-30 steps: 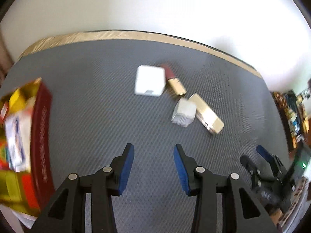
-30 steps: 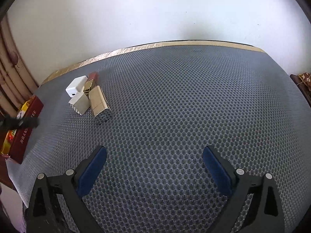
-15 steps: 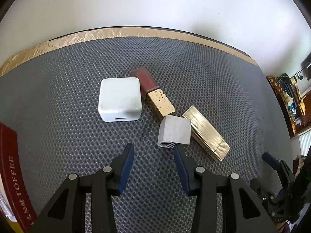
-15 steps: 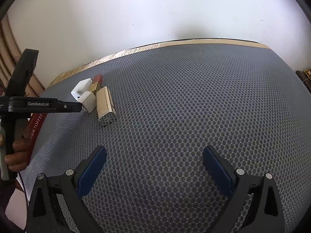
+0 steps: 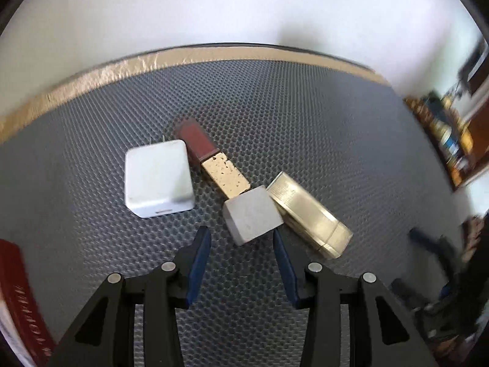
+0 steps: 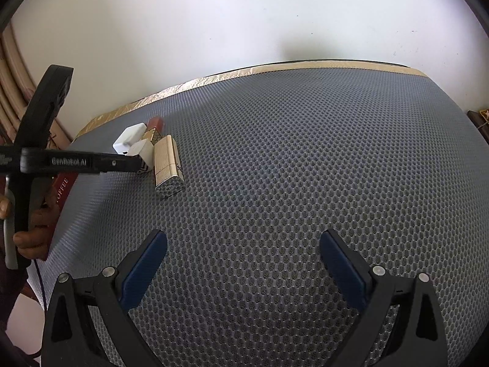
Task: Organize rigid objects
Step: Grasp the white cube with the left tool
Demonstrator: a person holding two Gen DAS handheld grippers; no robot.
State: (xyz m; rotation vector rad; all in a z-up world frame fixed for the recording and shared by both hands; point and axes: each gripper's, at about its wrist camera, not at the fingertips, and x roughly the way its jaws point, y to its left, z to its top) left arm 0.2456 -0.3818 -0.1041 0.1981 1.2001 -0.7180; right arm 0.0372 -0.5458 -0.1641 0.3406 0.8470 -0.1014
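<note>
Left wrist view, near first: left gripper (image 5: 241, 244) at 6 o'clock, blue pads apart, nothing between them, tips just short of the grey cube (image 5: 251, 214). Cube corner sits in line with the gap, right pad close to its right edge, no contact that I can see. Cube touches the gold end of the lipstick (image 5: 214, 165) at its 12 o'clock and sits against the gold lighter (image 5: 308, 214) at its 3 o'clock. White charger (image 5: 157, 183) at 10 o'clock from the cube, beside the lipstick, apart from the cube. Red box (image 5: 18, 302) at 8 o'clock frame edge. All on the grey mesh mat (image 5: 305, 122), tan tape strip and white wall behind at 12.

Right wrist view: right gripper (image 6: 243, 260) at 6 o'clock, jaws wide apart, empty, over bare mat, well apart from the cluster at 10 o'clock.

Step in hand, my read: approach for picking the cube out of the cluster, grasp not yet made. Next move calls for advancing so the pads straddle two flat cube faces, maybe a small wrist roll since the cube sits corner-on, then closing. Risk: right pad nudging the lighter, or the cube dragging the lipstick.
</note>
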